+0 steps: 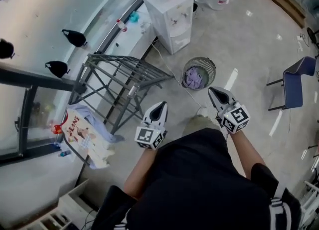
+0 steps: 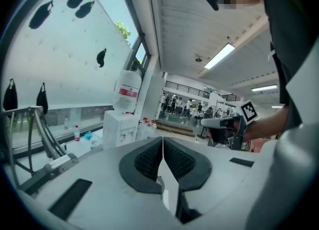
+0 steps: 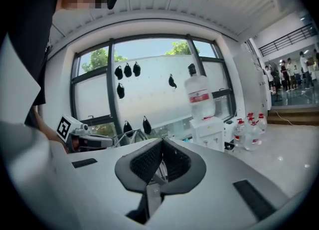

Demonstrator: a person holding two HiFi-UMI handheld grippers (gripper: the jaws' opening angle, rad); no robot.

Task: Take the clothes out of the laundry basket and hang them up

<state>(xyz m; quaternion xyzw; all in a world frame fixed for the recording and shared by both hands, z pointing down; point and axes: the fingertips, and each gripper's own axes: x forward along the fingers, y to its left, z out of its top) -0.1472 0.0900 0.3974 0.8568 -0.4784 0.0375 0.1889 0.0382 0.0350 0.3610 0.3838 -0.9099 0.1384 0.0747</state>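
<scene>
The left tool (image 1: 160,105) and right tool (image 1: 214,91) are both clenched on nothing, held forward, probably ready for a reach. The clothes (image 1: 195,78) lie bunched in the laundry basket (image 1: 212,65) on the floor (image 1: 249,49) (just beside the drying rack (image 1: 130,69), handy for hanging).

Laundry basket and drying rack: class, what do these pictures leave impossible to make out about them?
1. Laundry basket: head view, small; its wire wall and the purple garment on top hide whatever lies underneath.
2. Both gripper views: basket out of frame; they look above the floor.
3. Drying rack: head view, the hung printed cloth covers its near end.
</scene>
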